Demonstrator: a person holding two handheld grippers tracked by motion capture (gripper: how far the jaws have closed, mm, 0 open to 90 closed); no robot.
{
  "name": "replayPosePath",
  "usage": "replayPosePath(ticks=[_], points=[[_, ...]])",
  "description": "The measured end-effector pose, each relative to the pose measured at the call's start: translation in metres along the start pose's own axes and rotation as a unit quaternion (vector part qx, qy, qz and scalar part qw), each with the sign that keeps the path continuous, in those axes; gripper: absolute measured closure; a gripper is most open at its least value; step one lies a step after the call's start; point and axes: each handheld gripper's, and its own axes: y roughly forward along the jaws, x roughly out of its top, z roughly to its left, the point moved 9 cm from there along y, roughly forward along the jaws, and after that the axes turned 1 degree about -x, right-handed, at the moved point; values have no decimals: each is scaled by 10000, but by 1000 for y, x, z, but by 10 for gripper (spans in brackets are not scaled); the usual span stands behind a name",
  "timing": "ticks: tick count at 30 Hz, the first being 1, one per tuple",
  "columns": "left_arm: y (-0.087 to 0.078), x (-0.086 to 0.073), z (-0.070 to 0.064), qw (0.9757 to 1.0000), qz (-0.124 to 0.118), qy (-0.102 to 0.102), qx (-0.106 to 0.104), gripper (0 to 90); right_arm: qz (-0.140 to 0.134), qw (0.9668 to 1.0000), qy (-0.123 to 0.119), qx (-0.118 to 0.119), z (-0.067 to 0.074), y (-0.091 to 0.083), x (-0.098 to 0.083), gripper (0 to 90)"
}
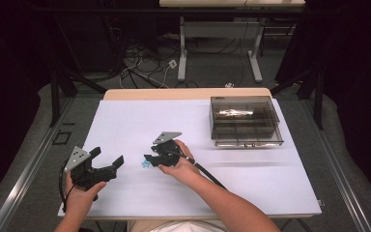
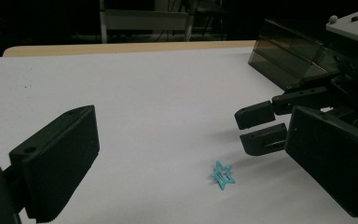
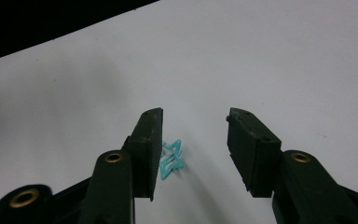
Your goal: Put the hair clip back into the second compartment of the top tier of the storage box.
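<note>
A small turquoise star-shaped clip (image 1: pixel 146 164) lies flat on the white table cover (image 1: pixel 125 116). My right gripper (image 1: pixel 149 158) hovers low just right of it, pointing left. In the right gripper view the star (image 3: pixel 170 159) lies between the jaws of my right gripper (image 3: pixel 194 116), close against the left one; the jaws stand apart with a wide gap on the other side. My left gripper (image 1: pixel 108 155) is held near the front left, open with nothing in it. From the left gripper view, the star (image 2: pixel 223 175) lies below the tips of the right gripper (image 2: pixel 249 127), and my left gripper (image 2: pixel 191 121) is spread wide.
A smoky transparent compartment box (image 1: pixel 244 121) sits at the far right of the table, also seen as the box (image 2: pixel 289 60) behind the right gripper. Another table's legs and cables stand on the floor beyond the far edge.
</note>
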Motion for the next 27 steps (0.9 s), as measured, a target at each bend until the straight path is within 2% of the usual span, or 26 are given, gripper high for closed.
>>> replayPosePath(ticks=[11, 16, 17, 18, 21, 23, 26, 27], points=[[0, 0, 0, 10000, 12, -32, -17, 27, 289, 9996, 27, 31, 3, 9, -11, 597], [1, -1, 0, 10000, 23, -34, -20, 27, 334, 9994, 9, 27, 5, 13, -14, 617], [1, -1, 0, 10000, 22, -33, -21, 27, 273, 9996, 20, 23, 5, 14, -14, 621], [1, -1, 0, 10000, 22, -34, -21, 27, 347, 9994, 17, 56, 6, 15, -15, 625], [1, -1, 0, 10000, 28, -25, -21, 27, 396, 9992, 18, 37, 6, 17, -18, 629], [1, -1, 0, 10000, 28, -35, -19, 27, 334, 9994, 56, 51, 7, 19, -18, 639], [1, -1, 0, 10000, 18, -42, -16, 27, 440, 9990, 36, 88, 8, 21, -20, 650], [1, -1, 0, 10000, 20, -38, -16, 27, 356, 9993, 29, 66, 8, 23, -20, 655]])
